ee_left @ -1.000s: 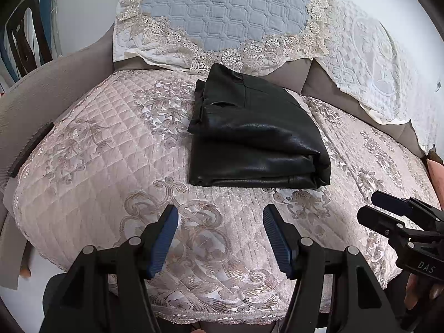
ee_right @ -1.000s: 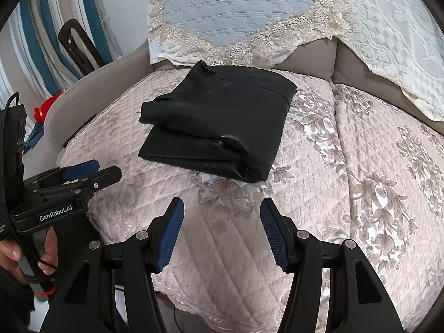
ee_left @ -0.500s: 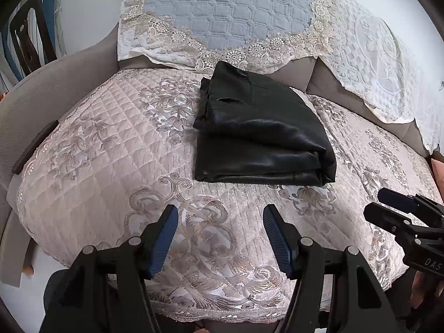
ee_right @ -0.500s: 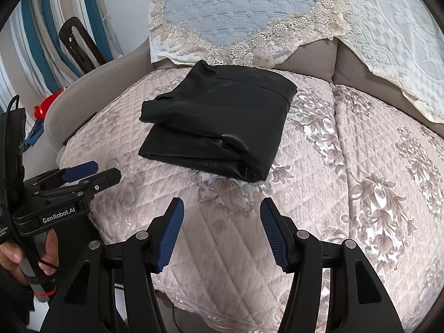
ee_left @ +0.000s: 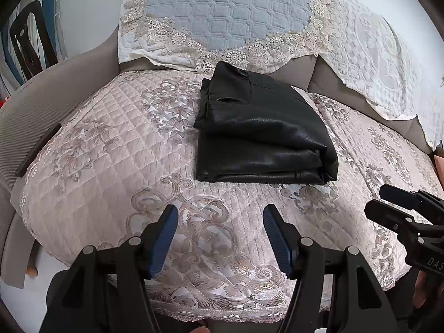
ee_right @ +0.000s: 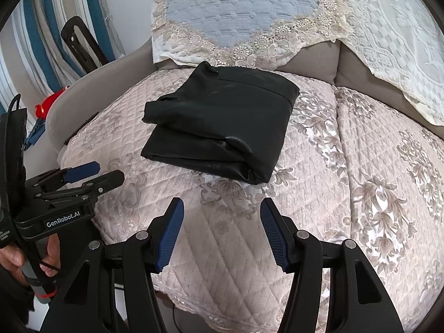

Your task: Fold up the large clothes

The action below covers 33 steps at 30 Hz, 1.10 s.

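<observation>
A black leather-like garment (ee_left: 263,133) lies folded into a thick rectangle on the pink quilted sofa seat (ee_left: 111,152); it shows too in the right wrist view (ee_right: 222,122). My left gripper (ee_left: 220,217) hangs open over the seat's front part, short of the garment, with nothing between its blue pads. My right gripper (ee_right: 222,211) is also open and empty, in front of the garment's near fold. Each gripper appears in the other's view: the right one (ee_left: 388,202) at the right edge, the left one (ee_right: 94,173) at the left, held by a hand (ee_right: 16,258).
A blue quilted cover with a lace edge (ee_left: 227,14) drapes the sofa back, with a white lace cover (ee_left: 383,63) to its right. The grey armrest (ee_left: 50,97) bounds the seat on the left. Striped fabric and a red object (ee_right: 47,105) lie beyond it.
The left wrist view has shifted slightly, so the folded garment sits a little higher and further right in it. The garment itself and both grippers' jaws are unchanged.
</observation>
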{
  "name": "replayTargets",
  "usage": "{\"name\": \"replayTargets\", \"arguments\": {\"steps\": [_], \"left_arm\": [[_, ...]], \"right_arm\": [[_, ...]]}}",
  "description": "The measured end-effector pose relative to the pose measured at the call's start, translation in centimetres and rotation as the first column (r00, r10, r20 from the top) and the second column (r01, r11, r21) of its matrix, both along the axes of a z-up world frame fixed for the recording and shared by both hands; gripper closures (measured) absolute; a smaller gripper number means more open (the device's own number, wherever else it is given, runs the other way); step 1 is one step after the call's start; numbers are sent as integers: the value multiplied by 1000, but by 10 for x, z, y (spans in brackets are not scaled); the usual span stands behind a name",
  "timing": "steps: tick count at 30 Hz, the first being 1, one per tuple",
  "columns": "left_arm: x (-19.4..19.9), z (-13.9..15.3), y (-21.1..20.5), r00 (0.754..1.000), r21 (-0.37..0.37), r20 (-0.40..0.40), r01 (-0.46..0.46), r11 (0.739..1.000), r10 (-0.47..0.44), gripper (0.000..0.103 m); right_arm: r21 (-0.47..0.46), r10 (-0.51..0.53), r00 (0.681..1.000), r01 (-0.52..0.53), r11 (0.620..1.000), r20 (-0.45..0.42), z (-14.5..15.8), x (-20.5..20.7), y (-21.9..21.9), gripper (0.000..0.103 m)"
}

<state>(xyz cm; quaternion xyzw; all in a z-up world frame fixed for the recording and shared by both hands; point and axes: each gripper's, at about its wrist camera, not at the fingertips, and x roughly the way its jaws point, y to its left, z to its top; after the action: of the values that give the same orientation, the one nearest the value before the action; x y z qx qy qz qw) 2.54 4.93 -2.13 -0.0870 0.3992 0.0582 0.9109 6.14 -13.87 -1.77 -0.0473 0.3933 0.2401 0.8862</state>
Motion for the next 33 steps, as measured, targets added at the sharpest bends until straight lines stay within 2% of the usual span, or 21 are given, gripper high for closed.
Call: {"name": "replayTargets", "arguments": {"steps": [33], "left_arm": [[-1,-3,-4,1000,25,-13,-1,1000,1,37]], "right_arm": [[7,4,1000,-4,1000,-2,-2,-3,4,45]]}}
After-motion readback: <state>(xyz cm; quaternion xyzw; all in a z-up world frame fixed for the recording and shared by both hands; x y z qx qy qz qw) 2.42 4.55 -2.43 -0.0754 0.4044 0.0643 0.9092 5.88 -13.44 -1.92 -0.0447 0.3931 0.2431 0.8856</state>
